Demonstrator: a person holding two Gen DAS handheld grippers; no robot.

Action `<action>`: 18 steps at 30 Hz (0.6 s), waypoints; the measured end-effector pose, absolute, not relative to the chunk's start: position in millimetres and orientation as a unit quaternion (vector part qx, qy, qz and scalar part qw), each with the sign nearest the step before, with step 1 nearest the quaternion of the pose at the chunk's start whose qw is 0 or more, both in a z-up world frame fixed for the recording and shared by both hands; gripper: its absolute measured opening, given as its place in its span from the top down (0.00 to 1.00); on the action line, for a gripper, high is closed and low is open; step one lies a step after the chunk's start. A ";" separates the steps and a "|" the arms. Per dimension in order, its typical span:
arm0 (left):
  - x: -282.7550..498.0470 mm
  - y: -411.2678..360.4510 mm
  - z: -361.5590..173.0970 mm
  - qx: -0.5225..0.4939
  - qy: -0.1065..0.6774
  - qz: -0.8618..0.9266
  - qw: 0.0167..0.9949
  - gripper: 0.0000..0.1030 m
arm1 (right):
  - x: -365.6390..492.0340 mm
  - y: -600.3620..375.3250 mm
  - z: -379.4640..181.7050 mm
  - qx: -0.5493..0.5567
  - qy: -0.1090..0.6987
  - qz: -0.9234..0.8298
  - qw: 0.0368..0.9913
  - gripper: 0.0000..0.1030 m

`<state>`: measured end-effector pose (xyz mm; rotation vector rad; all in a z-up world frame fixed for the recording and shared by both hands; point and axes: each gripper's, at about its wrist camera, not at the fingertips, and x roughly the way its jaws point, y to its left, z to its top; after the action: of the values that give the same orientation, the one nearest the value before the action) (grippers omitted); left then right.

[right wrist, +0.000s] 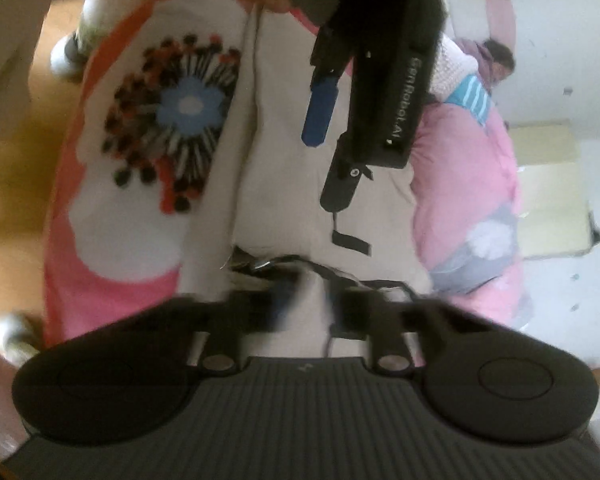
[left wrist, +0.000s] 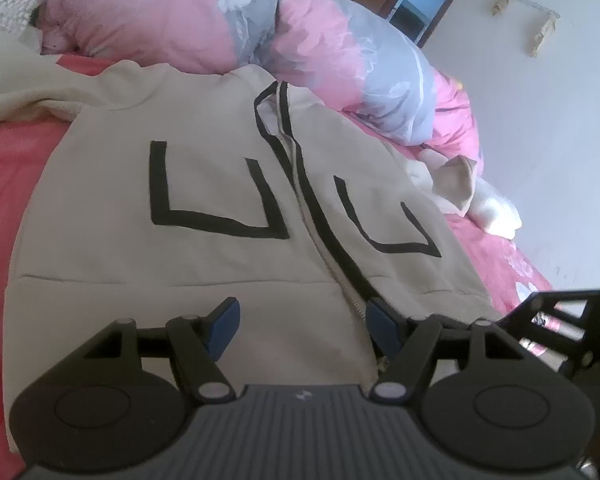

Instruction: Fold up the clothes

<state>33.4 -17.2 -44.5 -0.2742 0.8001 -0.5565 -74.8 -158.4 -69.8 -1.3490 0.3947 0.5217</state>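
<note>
Pink bed (left wrist: 4, 184) | beige zip jacket (left wrist: 204, 264) spread flat, black-trimmed | left claw (left wrist: 302, 326) open

cream jacket (left wrist: 204, 248) w/ black line trim; pink sheet (left wrist: 4, 184) with a blue-centred flower print; pink-grey floral duvet (left wrist: 300, 32); blue gripper pads (left wrist: 224, 326)

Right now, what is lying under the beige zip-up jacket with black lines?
The beige zip-up jacket lies on a pink bedsheet, which shows around its edges. A pink and grey floral quilt is bunched behind it. Anything directly beneath the jacket is covered.
</note>
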 end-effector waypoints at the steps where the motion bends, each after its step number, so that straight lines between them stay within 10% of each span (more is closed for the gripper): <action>1: 33.8 -15.8 -44.6 -0.134 0.383 -0.267 0.874 0.31 | -73.6 -160.5 -67.1 -0.597 0.191 0.240 0.741 0.97; 18: 33.9 -55.6 -46.7 -0.080 0.381 -0.307 0.868 0.30 | -72.7 -219.5 -10.8 -0.240 0.343 0.236 0.877 0.80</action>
<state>33.9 -55.6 -46.7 -0.1675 0.7974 -0.6432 -72.7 -219.5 -10.8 -0.5011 0.7156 0.4921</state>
